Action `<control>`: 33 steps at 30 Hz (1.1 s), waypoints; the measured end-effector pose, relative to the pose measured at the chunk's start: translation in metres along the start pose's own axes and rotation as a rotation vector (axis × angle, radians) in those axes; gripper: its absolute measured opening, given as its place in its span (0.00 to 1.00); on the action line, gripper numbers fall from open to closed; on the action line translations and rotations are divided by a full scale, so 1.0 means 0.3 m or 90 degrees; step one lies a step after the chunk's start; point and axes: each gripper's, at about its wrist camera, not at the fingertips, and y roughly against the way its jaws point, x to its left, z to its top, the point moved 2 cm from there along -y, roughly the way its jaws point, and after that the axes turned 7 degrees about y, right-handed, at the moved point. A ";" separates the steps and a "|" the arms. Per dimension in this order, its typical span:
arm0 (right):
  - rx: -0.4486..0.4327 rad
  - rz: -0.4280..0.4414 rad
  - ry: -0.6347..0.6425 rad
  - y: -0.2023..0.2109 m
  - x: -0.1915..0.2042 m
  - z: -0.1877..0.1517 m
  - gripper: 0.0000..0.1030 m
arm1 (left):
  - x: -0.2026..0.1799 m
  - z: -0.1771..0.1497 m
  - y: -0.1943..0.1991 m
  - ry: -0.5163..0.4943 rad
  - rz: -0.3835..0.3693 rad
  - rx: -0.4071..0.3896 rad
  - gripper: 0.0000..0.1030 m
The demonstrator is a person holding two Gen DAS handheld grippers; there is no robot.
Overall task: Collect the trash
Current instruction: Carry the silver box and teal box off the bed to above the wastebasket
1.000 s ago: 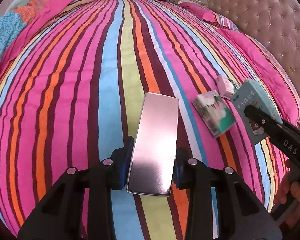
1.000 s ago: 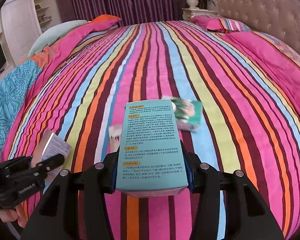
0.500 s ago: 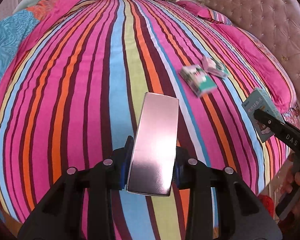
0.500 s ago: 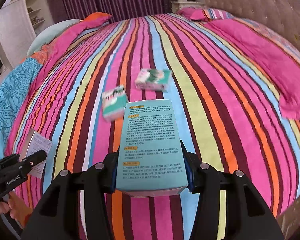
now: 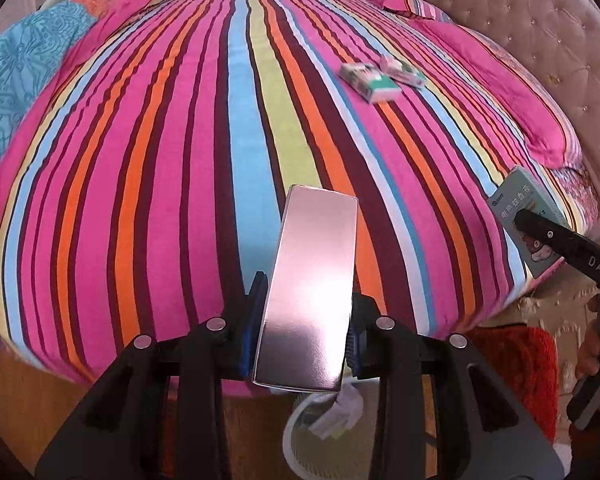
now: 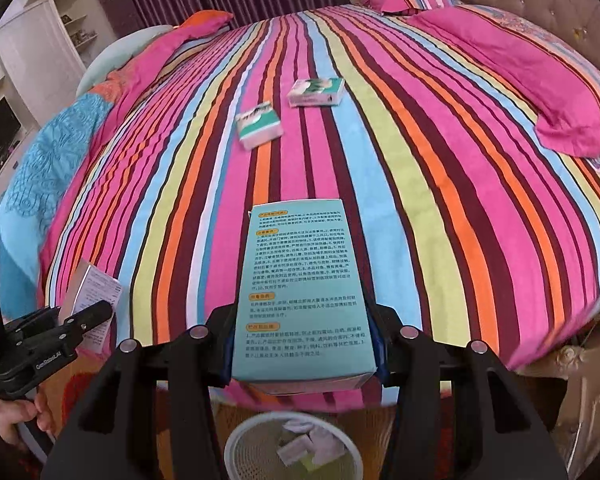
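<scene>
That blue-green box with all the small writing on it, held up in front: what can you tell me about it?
The teal box looks like thin printed cardboard, a tall flat carton. Its upper face carries dense dark text under small orange headings; the face seen from the left camera shows larger characters and a cartoon figure. The right gripper is shut on it, pads pressing its two long sides near the lower end. It is held over the bed's edge, with the white mesh bin just below.

Bed [image 6: 440, 168] under a striped cover; two small green-and-white boxes [image 6: 259, 123] [image 6: 317, 91] lying near each other mid-bed, pink pillow [image 6: 512, 60] toward the headboard.
</scene>
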 end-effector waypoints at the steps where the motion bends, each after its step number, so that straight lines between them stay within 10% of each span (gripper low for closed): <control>1: 0.002 0.006 0.002 0.012 0.005 -0.018 0.46 | 0.001 -0.018 0.006 0.001 -0.003 0.002 0.33; 12: 0.040 0.024 0.008 0.116 0.033 -0.254 0.46 | 0.023 -0.266 0.088 -0.014 -0.026 0.026 0.33; 33: 0.293 0.094 -0.048 -0.106 0.121 -0.595 0.46 | -0.114 -0.619 -0.122 -0.089 -0.032 0.218 0.33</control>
